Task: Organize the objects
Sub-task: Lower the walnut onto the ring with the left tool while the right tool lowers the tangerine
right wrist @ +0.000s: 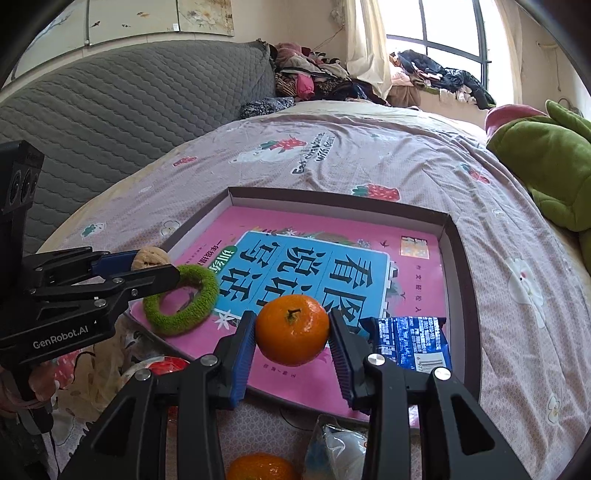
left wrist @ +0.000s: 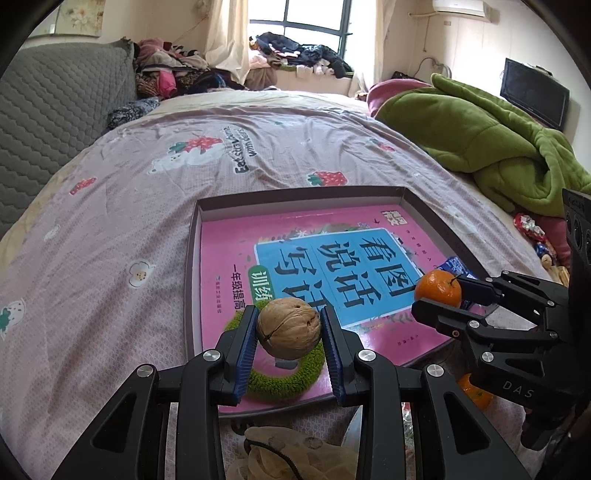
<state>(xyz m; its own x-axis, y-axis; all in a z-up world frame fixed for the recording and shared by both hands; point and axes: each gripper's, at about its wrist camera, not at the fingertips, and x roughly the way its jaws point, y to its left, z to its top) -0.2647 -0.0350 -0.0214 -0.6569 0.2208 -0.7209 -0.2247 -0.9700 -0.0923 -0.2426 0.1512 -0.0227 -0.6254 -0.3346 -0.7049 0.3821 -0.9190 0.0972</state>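
Right wrist: second tangerine (right wrist: 260, 467) cut off below.

Daylight from window (left wrist: 314, 26) — glass blown out; soft shadows; sharp focus; fisheye-bent, vignetted edges.

tan walnut (left wrist: 289, 328), orange tangerine (right wrist: 291, 329), fuzzy green ring (right wrist: 181, 301), pink book (right wrist: 325, 258), blue packet (right wrist: 413, 341), strawberry-print pink sheet (left wrist: 147, 177)

A rough, matt shell is seen on the walnut (left wrist: 289, 328), a smooth, faintly glossy peel on the orange (right wrist: 291, 329), fuzzy cloth on the ring (right wrist: 181, 300), and glossy paper on the book (right wrist: 314, 258).
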